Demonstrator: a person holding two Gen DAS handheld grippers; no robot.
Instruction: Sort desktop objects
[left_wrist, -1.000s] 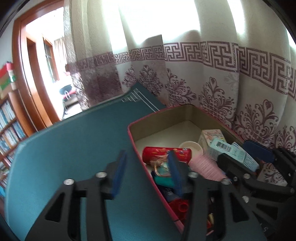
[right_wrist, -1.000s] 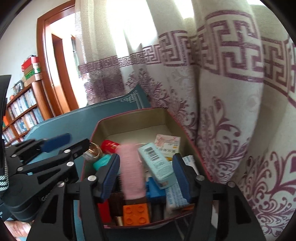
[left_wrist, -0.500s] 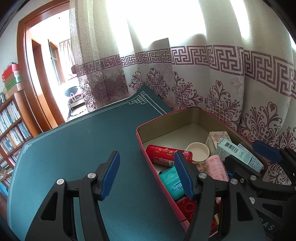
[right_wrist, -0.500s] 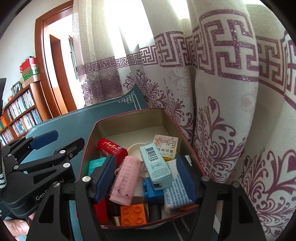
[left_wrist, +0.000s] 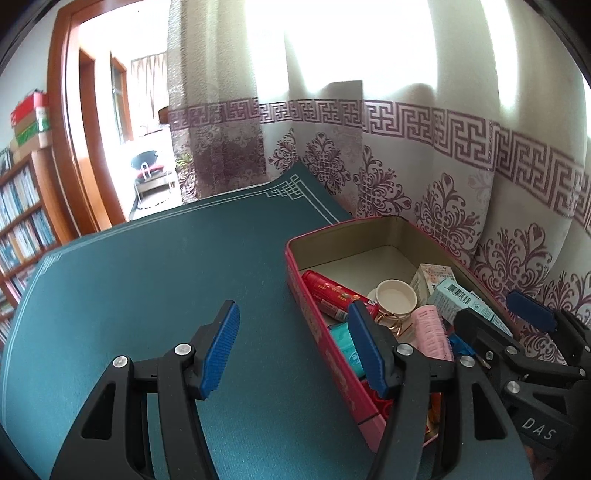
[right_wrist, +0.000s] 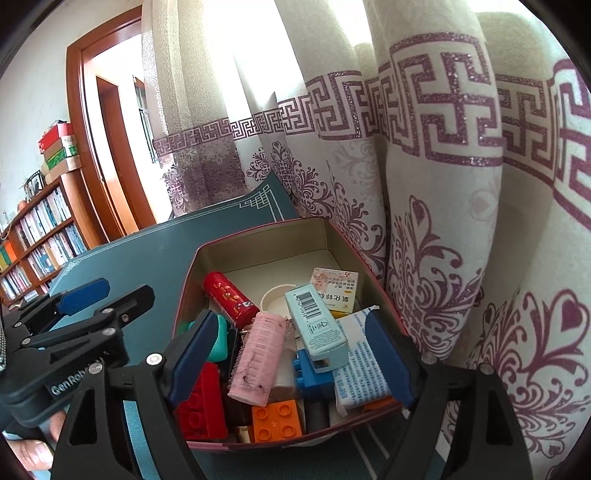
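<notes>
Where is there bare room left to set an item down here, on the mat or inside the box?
The green mat is bare from the box's left wall out to the bookshelf side. Inside, only the far end, beyond the red tube and white cup, shows bare floor. The near half is piled with bricks, cartons and a pink roller.

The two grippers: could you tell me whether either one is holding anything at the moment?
Neither holds anything. The left gripper stands open over the green mat; the right gripper's jaws are opening above the pink hair roller.
</notes>
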